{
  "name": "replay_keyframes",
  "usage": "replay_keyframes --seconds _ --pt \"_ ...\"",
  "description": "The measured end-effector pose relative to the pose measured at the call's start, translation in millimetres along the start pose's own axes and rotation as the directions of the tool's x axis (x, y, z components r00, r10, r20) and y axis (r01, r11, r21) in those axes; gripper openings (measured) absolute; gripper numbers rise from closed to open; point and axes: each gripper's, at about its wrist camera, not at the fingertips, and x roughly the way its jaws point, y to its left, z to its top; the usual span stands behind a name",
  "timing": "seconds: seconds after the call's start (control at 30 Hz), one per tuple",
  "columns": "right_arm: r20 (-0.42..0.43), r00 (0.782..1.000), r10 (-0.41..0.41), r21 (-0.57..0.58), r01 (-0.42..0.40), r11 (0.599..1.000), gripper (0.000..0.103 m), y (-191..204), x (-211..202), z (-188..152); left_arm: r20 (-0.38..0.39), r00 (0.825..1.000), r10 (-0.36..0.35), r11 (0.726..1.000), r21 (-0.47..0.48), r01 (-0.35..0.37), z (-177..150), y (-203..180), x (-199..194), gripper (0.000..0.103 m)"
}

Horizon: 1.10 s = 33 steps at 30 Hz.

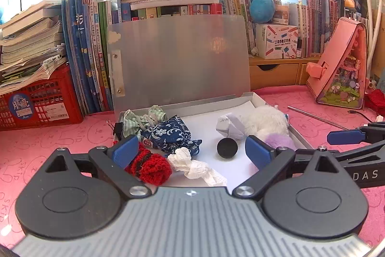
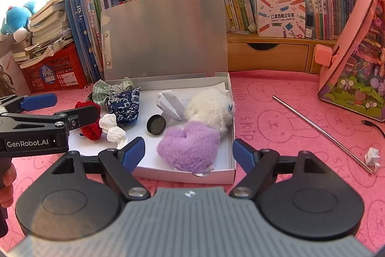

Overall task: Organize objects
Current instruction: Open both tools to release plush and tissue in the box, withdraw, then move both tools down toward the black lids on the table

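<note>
A shallow white box (image 2: 187,176) lies on the pink mat with its grey lid (image 2: 163,35) standing upright. Inside are a green striped cloth (image 2: 108,88), a blue floral pouch (image 2: 125,105), a red knitted piece (image 2: 91,131), crumpled white tissue (image 2: 113,129), a black disc (image 2: 156,124), folded white paper (image 2: 168,102), a white fluffy toy (image 2: 209,107) and a purple fluffy toy (image 2: 190,146). My right gripper (image 2: 189,154) is open, hovering at the box's near edge over the purple toy. My left gripper (image 1: 192,151) is open above the tissue (image 1: 192,165), its left finger beside the red piece (image 1: 149,165).
A thin metal rod (image 2: 322,134), a small folded paper (image 2: 371,155) and a cable (image 2: 373,125) lie on the mat to the right. A pink toy house (image 2: 356,59) stands behind them. Books, a wooden drawer shelf (image 2: 267,57) and a red crate (image 1: 41,100) line the back.
</note>
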Motion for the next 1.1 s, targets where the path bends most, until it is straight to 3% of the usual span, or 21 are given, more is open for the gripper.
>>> replay_keyframes --seconds 0.23,0.5,0.83,1.1 --pt "-0.003 1.000 0.009 -0.026 -0.009 1.000 0.087 3 -21 -21 -0.006 1.000 -0.025 0.999 -0.021 0.025 -20 3 -32 0.099" --pt "-0.022 1.000 -0.009 -0.157 0.006 0.988 0.087 20 -31 -50 -0.045 0.997 -0.070 0.995 -0.078 0.066 -62 2 -67 0.099" --pt "-0.051 0.999 0.006 -0.230 -0.018 0.973 0.087 36 -32 -79 -0.079 0.993 -0.088 0.996 -0.031 0.086 -115 -8 -116 0.099" --pt "-0.063 0.997 0.049 -0.240 -0.062 0.969 0.087 43 -33 -85 -0.148 0.975 -0.168 0.985 0.000 0.170 -151 -17 -144 0.099"
